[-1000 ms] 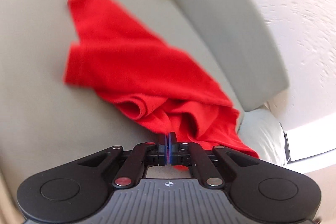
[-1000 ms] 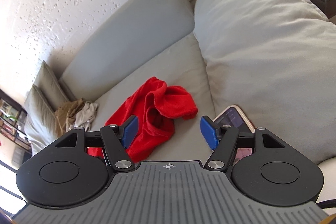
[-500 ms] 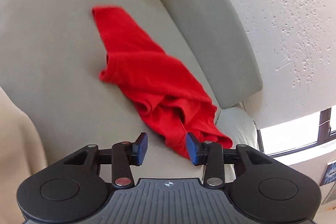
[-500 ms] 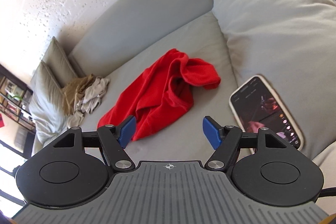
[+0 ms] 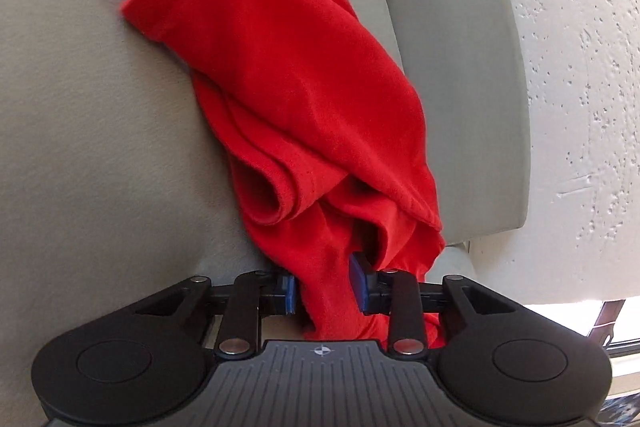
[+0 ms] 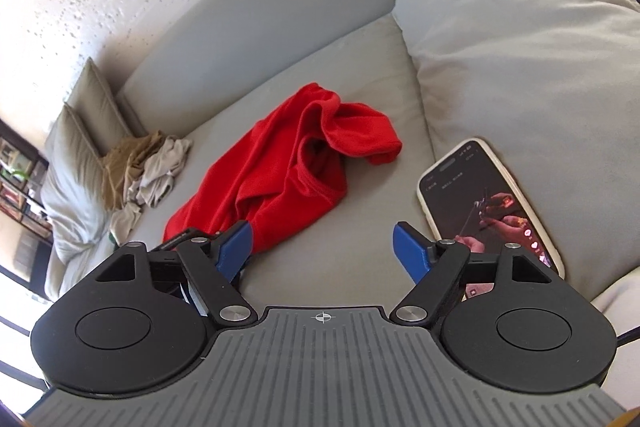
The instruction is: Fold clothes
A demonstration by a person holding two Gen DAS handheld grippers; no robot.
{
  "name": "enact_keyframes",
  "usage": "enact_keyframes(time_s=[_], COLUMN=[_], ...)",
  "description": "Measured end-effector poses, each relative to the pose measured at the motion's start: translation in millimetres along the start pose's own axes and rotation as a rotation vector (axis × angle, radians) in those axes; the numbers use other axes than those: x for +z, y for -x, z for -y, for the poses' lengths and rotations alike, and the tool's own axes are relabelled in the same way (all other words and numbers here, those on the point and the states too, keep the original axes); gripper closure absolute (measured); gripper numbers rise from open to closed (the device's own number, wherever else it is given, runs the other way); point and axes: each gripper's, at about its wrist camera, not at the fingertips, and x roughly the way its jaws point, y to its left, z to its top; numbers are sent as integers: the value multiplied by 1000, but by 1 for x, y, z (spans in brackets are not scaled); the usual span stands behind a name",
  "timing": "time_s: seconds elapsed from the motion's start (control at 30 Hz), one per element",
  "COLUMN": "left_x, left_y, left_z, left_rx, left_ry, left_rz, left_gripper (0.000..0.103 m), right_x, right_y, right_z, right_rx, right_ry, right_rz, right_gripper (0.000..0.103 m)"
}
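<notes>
The red shirt (image 6: 280,179) lies crumpled on the seat of the sofa (image 6: 340,75), and its long axis runs from the near left corner up toward the back cushion on the right. The left hand-held gripper (image 5: 322,287) is at the near end of this axis: a bunch of red cloth passes between its blue pads (image 5: 358,283), and the jaws are closing on it, but a small gap on the left side shows that the cloth is not yet pressed. The right hand-held gripper (image 6: 322,251) hangs above the bare seat with nothing between its pads, and its jaws are opening wider. From it, the shirt lies ahead and a little to the left, and a phone (image 6: 488,203) lies just to the right. So the left hand is the nearer one. I think the right must reach forward to the far end, near the folded sleeve, to spread the shirt.
</notes>
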Motion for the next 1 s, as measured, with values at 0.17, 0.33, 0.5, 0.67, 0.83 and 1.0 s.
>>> enact_keyframes(time_s=[0.17,0.33,0.5,0.67,0.83,1.0], left_x=[4,5,9,31,43,42], left_y=[-17,3,94,197,221,207], left_z=[5,35,72,79,58,41], left_rx=[12,84,1,-69,66,101], left_ry=[15,-148,-378,-415,-435,-439], left_rz=[-1,-48,-24,31,103,75], left_gripper=[84,101,102,102,102,102], right_x=[3,2,2,-3,-15,-53], right_y=[-12,-11,1,2,-20,-42], right_z=[6,12,13,5,-18,-60], right_rx=[-5,-23,-31,-11,2,107], right_ry=[-7,-18,-18,-10,92,380], right_rz=[-18,-15,19,14,-48,-132], right_gripper=[24,24,24,24,24,24])
